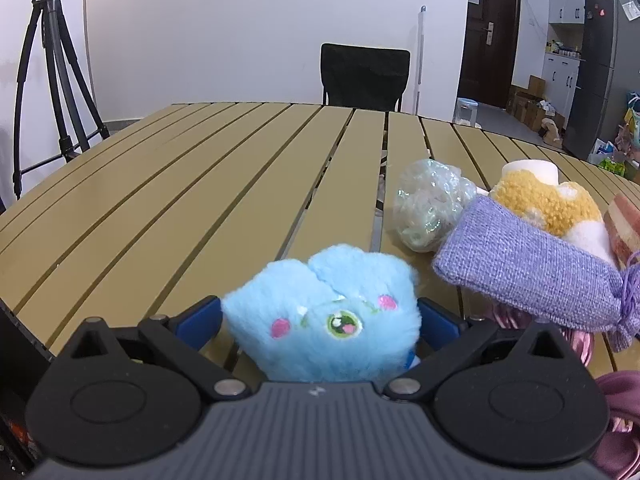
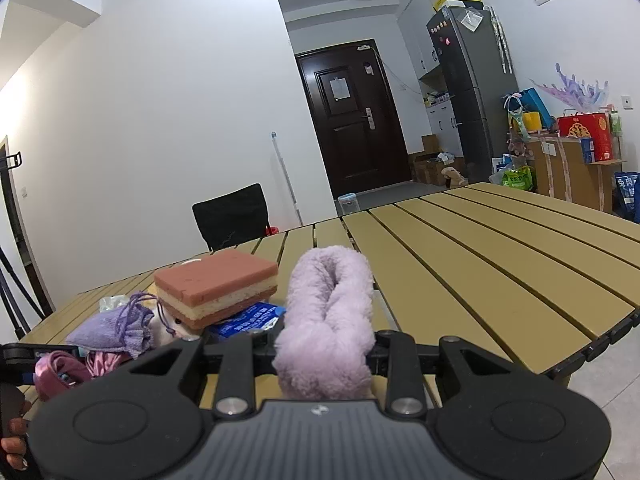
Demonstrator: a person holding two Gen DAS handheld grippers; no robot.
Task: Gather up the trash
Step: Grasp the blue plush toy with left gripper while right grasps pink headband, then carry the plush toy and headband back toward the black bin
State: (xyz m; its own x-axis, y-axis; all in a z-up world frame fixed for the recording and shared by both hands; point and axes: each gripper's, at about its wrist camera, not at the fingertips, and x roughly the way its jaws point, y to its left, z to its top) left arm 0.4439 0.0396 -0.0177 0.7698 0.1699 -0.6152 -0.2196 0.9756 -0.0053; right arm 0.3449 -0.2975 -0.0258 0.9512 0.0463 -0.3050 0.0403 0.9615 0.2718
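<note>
A: Well, both tongs are loaded. The left tongs (image 1: 320, 320) pinch a blue plush (image 1: 320, 312) between the blue pads (image 1: 200, 322), its face turned back toward the camera. The right tongs (image 2: 326, 344) are pressed nearly together on a lilac fuzzy twist (image 2: 328, 320) that stands up between them.

B: So which step is this?

A: I'd judge it the carry: each piece is lifted off the table (image 1: 160, 208) and waits for a bin. No bin shows in either view, so the next move calls for finding one, then bringing each pair of tongs over it and spreading them.

B: What lies just past the tongs?

A: Right of the left tongs and a little ahead sits the rest of the pile: a purple pouch (image 1: 528, 268), a crumpled clear bag (image 1: 428, 204) beyond it, a yellow-and-white plush (image 1: 548, 200) behind the pouch. From the right tongs the same pile lies to the left, with a layered pink sponge (image 2: 216, 284) on top and a blue packet (image 2: 248, 320) under it. Pink ribbon (image 2: 60, 372) lies nearest. That all looks yet to collect.

B: And farther out?

A: Bare tan slats ahead of both tongs. Across the table a black chair (image 1: 364, 76); a tripod (image 1: 52, 80) far left, a dark door (image 2: 352, 120) and a fridge (image 2: 472, 84) right, boxes on the floor.
</note>
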